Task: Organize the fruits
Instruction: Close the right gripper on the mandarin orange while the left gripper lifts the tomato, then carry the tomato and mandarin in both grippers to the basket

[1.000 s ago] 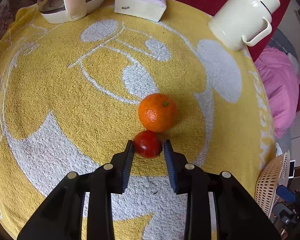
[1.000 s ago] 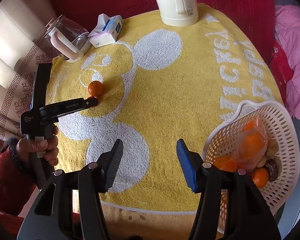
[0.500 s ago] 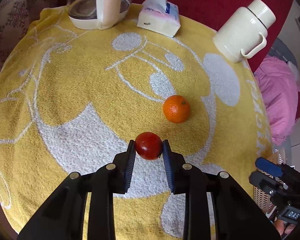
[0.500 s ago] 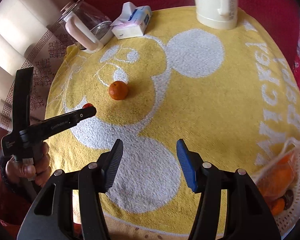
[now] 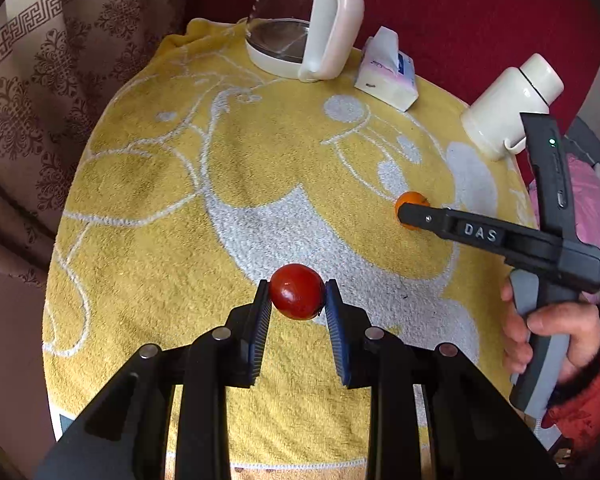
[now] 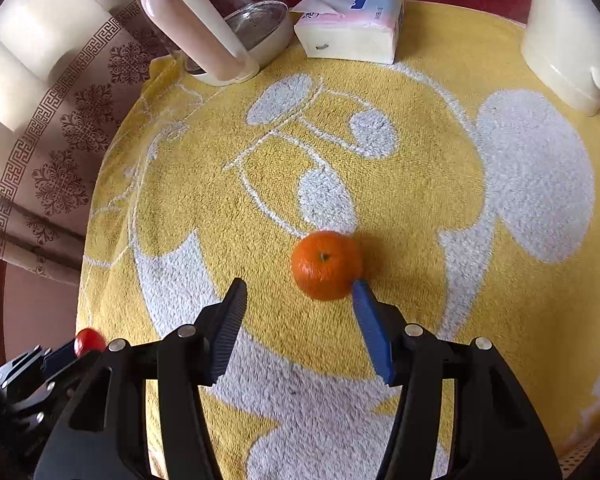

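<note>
A yellow terry towel (image 5: 172, 208) printed with a white cartoon figure is spread over the whole work surface. At twelve o'clock on it, a clear glass kettle with a cream plastic base and handle (image 5: 300, 24) is stood upright. At two o'clock in the left wrist view, a cream-coloured thermos jug with a side handle (image 5: 508, 108) is stood near the towel's edge. Between kettle and jug, at about one o'clock, a soft pack of white tissues in pink-and-blue wrap (image 5: 388, 76) is laid flat, close beside the kettle's base.

The left black two-finger gripper with blue ribbed pads (image 5: 298, 300) is seen clenched on a small round glossy red fruit (image 5: 297, 291), which is pinched between the two pads and appears raised above the towel at the lower centre of that view; the same fruit (image 6: 89, 340) is glimpsed at eight o'clock in the right wrist view.

The right black gripper with blue pads (image 6: 300, 292) is held with its fingers spread wide. A round orange mandarin with a green stem dimple (image 6: 325, 265) is rested on the towel just ahead of the fingertips, at one o'clock from the gap, its lower right side against or just beside the right finger's tip (image 6: 360, 286); it is not enclosed.
</note>
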Action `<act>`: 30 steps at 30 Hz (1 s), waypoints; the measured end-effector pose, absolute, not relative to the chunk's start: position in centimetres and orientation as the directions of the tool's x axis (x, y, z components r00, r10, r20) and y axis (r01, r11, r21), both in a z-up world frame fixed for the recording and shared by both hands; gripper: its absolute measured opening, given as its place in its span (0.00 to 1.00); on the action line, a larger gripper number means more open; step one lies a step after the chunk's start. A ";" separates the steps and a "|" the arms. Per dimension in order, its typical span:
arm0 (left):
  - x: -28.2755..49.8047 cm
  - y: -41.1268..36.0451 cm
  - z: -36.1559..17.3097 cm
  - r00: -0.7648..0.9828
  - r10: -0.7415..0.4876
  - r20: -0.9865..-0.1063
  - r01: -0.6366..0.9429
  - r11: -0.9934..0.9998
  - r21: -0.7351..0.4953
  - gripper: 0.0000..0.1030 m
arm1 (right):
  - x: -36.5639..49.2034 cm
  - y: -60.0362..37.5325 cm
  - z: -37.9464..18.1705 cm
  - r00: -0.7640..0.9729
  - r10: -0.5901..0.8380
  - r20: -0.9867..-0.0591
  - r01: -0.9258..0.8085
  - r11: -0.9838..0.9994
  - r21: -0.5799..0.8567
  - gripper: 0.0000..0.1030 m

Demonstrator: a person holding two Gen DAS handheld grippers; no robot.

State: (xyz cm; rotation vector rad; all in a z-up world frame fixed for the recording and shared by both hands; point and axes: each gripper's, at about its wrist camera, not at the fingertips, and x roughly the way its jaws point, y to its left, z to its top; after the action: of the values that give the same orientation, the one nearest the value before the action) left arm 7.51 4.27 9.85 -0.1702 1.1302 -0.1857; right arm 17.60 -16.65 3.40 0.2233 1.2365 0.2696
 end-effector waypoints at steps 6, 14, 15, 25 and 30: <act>6.5 5.6 10.1 0.425 -0.217 -0.879 0.028 0.974 -0.227 0.27 | 19.8 -15.9 2.5 0.305 0.234 -0.923 -0.064 0.972 0.225 0.42; 5.4 6.4 10.8 0.444 -0.212 -0.871 0.023 0.974 -0.225 0.27 | 19.2 -15.4 2.8 0.293 0.199 -0.935 -0.071 0.980 0.187 0.40; 5.4 6.3 10.8 0.445 -0.213 -0.870 0.024 0.974 -0.226 0.27 | 18.7 -15.5 3.1 0.294 0.206 -0.933 -0.071 0.978 0.194 0.40; 4.8 3.5 12.5 0.470 -0.236 -0.850 0.086 0.971 -0.222 0.27 | 13.1 -18.3 7.0 0.341 0.269 -0.901 -0.050 0.962 0.268 0.40; 4.2 1.6 13.7 0.497 -0.208 -0.843 0.126 0.978 -0.167 0.27 | 10.0 -20.5 9.1 0.380 0.287 -0.879 -0.021 0.953 0.302 0.40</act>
State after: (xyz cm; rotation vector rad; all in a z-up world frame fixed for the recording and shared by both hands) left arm 4.24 1.62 13.70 -0.0869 1.0319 -0.2023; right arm 10.04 -20.50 9.06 0.2583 1.1681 0.1992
